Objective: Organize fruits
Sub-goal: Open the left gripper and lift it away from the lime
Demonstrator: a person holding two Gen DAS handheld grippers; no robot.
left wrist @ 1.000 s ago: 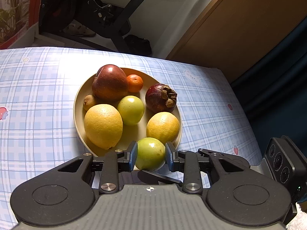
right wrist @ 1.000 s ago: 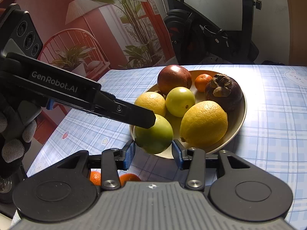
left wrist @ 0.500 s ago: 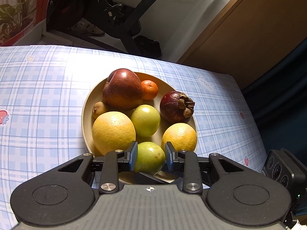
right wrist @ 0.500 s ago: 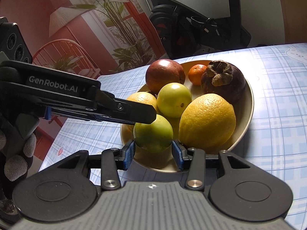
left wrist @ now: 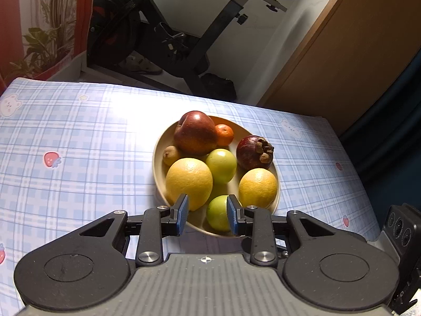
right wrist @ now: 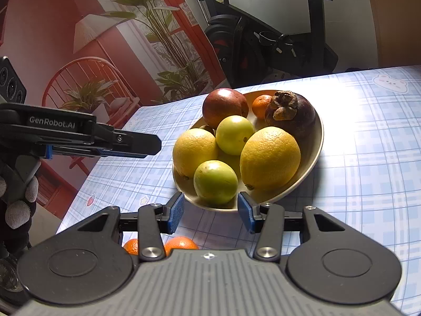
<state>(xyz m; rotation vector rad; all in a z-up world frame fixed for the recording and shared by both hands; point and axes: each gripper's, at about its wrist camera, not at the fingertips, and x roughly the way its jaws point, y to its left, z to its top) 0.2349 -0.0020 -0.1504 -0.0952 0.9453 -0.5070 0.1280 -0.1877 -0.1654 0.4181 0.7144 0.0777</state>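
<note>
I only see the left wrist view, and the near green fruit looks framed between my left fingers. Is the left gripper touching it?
Observer: No. In the right wrist view the left gripper hangs off to the side of the bowl, clear of the near green fruit.
Operator: And the right gripper's jaws?
Observer: The right gripper is opening, with nothing between its jaws. The fruit lies in the bowl just beyond them.
Operator: Any fruit outside the bowl?
Observer: Yes, two small oranges lie on the table, partly hidden under the right gripper.
</note>
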